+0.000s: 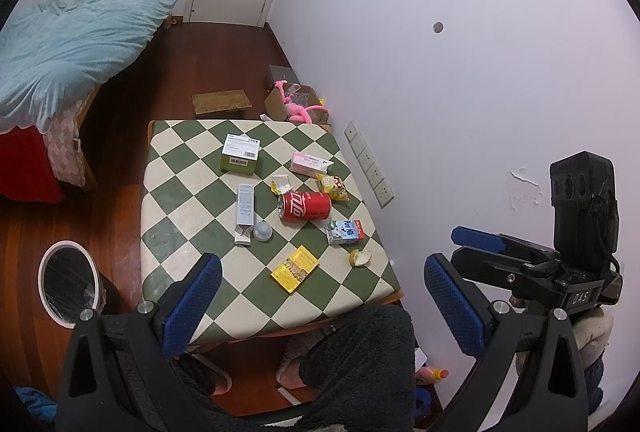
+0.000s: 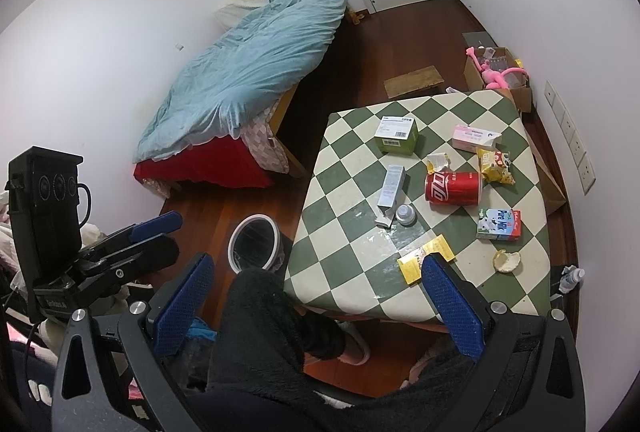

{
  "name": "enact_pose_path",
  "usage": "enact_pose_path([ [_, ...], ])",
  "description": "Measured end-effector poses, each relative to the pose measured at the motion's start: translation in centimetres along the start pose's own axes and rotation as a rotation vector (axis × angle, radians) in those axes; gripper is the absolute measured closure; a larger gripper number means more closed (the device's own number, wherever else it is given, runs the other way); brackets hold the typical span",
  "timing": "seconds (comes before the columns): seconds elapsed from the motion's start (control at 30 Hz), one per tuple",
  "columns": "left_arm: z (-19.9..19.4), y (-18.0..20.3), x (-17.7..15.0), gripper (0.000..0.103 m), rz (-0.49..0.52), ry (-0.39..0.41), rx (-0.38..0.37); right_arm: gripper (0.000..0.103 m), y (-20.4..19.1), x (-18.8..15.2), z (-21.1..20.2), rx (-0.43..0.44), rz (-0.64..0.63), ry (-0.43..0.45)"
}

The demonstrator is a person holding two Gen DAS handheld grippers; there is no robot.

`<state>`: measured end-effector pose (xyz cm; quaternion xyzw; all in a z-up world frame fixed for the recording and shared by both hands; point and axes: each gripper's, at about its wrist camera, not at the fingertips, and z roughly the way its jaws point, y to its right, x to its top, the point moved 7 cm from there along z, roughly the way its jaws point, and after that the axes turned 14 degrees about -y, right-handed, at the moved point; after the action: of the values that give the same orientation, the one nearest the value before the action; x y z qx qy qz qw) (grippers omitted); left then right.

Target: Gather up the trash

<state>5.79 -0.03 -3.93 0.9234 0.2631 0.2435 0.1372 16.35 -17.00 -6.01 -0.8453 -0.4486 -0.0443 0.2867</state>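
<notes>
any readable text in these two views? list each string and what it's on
"Pure Milk": milk carton, lying on the checkered table.
"DAS": plate on the right gripper body, seen from the left wrist.
Coca-Cola script logo: red can, on its side.
Too small or blurred: barcode labels on the green box, print on the pink box, grey-blue box, yellow snack bag, gold packet.
</notes>
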Motion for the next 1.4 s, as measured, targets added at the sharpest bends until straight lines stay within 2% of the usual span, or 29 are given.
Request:
enact_pose_path([
  [1.07, -0.4, -0.2, -0.3, 0.0, 0.003, 0.002, 0.004, 0.0, -0.1, 0.0, 0.0, -0.022, 0.003, -0.012],
  [1.17, 0.3, -0.7, 0.4, 0.0, -0.004, 0.015, 0.075, 0.0, 0.1, 0.3, 0.1, -0.055, 0.016, -0.01],
  [1.2, 0.8, -1.1, 0.7, 0.0, -0.005, 0.024, 0.123, 0.0, 0.3, 0.4, -0.1, -0.073, 0.045, -0.01],
  [1.27, 2.5, -2.4, 1.5, 0.0, -0.005, 0.047, 0.266, 0.0, 1.3, 1.0, -0.3, -0.119, 0.097, 0.018],
  [1.33, 5.0, -3.6, 2.2, 0.0, 0.001, 0.046, 0.366, 0.0, 2.8, 2.0, 0.0, -0.117, 0.128, 0.143],
  [1.4, 8.5, -4.8, 2.5, 0.0, 0.01, 0.0, 0.432, 0.0, 5.0, 2.5, 1.6, -0.162, 0.193, 0.152],
])
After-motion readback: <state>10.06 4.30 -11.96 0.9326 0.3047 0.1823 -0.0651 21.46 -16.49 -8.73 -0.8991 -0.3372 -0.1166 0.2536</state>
